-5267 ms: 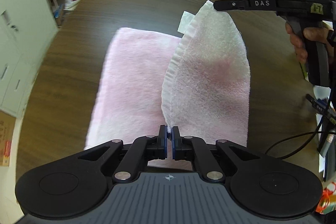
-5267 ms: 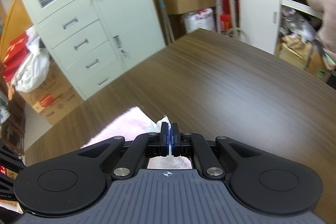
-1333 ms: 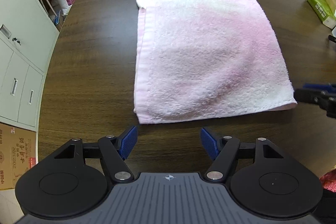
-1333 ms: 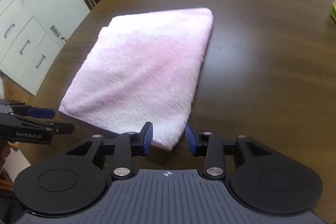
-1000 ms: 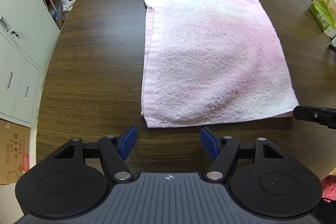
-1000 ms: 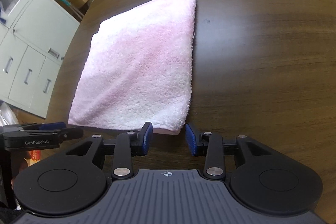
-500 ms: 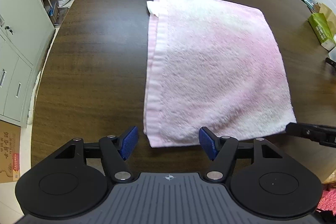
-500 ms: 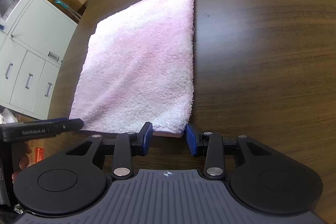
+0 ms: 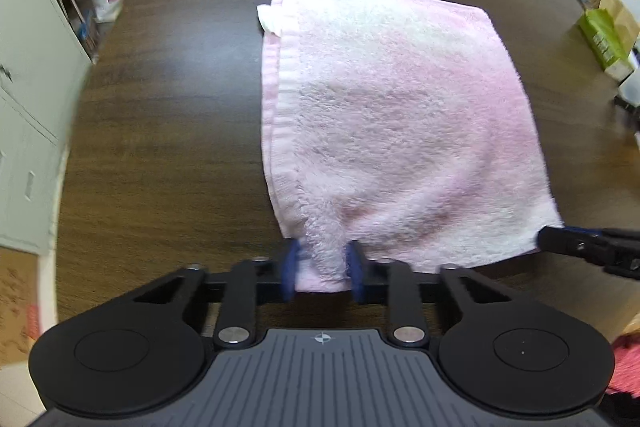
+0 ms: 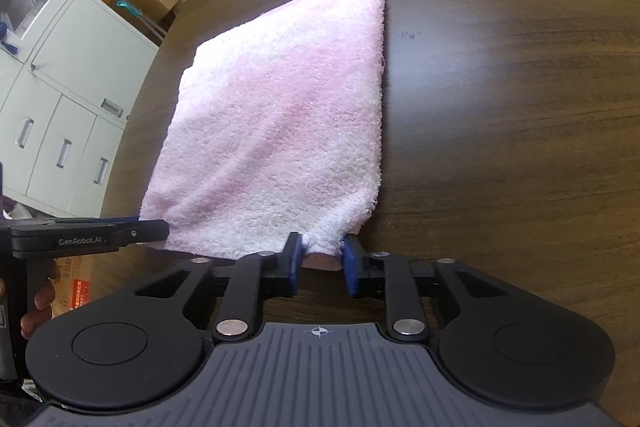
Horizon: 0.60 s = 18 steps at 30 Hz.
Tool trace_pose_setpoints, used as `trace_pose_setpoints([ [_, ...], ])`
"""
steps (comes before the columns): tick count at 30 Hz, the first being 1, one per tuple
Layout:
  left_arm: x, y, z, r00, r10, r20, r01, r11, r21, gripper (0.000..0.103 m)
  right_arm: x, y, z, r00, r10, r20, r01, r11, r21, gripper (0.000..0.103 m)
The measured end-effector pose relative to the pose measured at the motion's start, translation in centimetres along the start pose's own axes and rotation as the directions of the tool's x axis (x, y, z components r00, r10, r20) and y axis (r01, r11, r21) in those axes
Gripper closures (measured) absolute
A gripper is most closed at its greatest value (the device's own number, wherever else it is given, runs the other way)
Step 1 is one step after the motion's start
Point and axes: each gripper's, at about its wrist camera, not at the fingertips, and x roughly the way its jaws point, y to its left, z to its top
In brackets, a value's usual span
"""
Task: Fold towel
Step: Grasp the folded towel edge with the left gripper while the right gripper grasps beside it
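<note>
Pink terry, already doubled, lies flat on the dark table [image 9: 168, 115]: the towel [image 9: 392, 131] shows two stacked hems along its left edge, so at least one fold is judged done and a further one is being set up. The left gripper [image 9: 322, 273] is closing on the near left corner, the cloth bunched between its blue pads. The right gripper [image 10: 319, 261] is closing on the near right corner, which is likewise pinched up. Neither corner is lifted yet. How many layers are caught cannot be told. The left view is blurred by motion, and only part of a hand [image 10: 36, 307] is seen.
</note>
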Motion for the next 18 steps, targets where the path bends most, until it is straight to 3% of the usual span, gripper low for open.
trace_pose_setpoints([
  [4,-0.3,-0.8,0.1,1.0,0.02,0.008,-0.02,0.999,0.026,0.092,-0.3,0.0,0.2,1.0,0.014,0.007,-0.014,1.0,0.004,0.09],
  [12,-1.5,-2.2,1.3,0.998,0.054,0.018,-0.056,0.994,0.089,0.093,-2.3,0.2,1.9,0.997,0.062,0.04,-0.063,0.998,0.03,0.093],
  [18,-2.3,-3.0,3.6,0.996,0.069,0.064,-0.078,0.983,0.164,0.093,-4.1,0.7,5.1,0.989,0.101,0.103,-0.107,0.993,0.051,0.093],
])
